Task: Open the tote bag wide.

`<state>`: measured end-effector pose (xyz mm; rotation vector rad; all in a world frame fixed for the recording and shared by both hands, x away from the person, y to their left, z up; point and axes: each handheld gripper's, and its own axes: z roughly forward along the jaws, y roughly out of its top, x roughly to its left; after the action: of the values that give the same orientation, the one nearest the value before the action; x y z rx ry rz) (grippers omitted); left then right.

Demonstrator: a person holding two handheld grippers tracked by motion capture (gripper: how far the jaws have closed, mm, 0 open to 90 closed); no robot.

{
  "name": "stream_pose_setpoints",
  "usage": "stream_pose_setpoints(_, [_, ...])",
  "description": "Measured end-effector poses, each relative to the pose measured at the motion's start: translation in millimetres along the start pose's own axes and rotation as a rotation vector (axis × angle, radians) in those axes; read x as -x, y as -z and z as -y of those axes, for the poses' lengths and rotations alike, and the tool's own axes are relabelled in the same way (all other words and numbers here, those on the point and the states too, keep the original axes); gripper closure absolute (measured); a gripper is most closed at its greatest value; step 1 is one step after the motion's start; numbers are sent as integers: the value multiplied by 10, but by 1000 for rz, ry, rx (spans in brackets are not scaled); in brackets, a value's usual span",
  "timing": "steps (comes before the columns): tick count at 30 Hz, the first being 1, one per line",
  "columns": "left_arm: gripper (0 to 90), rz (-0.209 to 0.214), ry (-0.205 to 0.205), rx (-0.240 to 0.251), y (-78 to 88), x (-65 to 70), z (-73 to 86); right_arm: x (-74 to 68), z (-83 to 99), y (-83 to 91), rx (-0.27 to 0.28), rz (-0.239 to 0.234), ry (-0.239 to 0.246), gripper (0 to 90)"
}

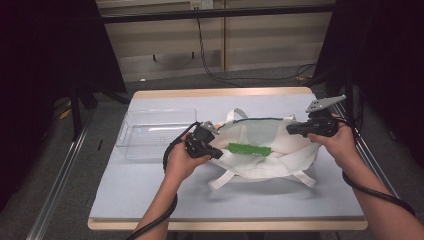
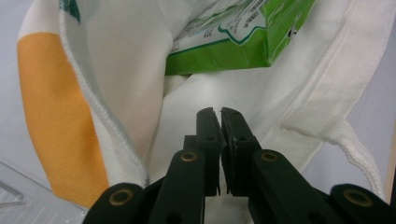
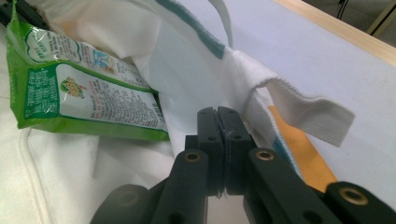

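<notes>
The left tool (image 1: pixel 216 152) and the right tool (image 1: pixel 292 129) are each clamped shut on the cloth rim of the white tote bag (image 1: pixel 280 160), one at either side of its mouth, apparently to hold it spread open on the tabletop (image 1: pixel 150 190). Inside, lying flat between them, is the green packet (image 1: pixel 249 149), within reach for taking out. Its white label carries small print too fine to read, and a clear plastic tray (image 1: pixel 150 135) waits just beside the bag.

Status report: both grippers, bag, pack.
Left gripper and right gripper shut, at the white bag's mouth. Green pack lies inside. Nothing blocking.
</notes>
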<state>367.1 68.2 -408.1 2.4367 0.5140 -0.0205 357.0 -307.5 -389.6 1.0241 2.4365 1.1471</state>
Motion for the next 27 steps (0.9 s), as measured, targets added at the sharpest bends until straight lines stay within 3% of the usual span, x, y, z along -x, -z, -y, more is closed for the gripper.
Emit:
stream_pose_setpoints(13, [874, -11, 0, 0, -53, -28, 43, 54, 46, -54, 2, 14, -19, 884])
stream_pose_setpoints(14, [874, -11, 17, 10, -64, -22, 46, 62, 51, -58, 2, 8, -17, 883])
stream_pose_setpoints(20, [877, -6, -3, -7, -93, -37, 74, 76, 72, -76, 1, 11, -24, 884])
stream_pose_setpoints(27, [879, -17, 5, -11, -130, -47, 106, 80, 96, -82, 2, 18, -16, 885])
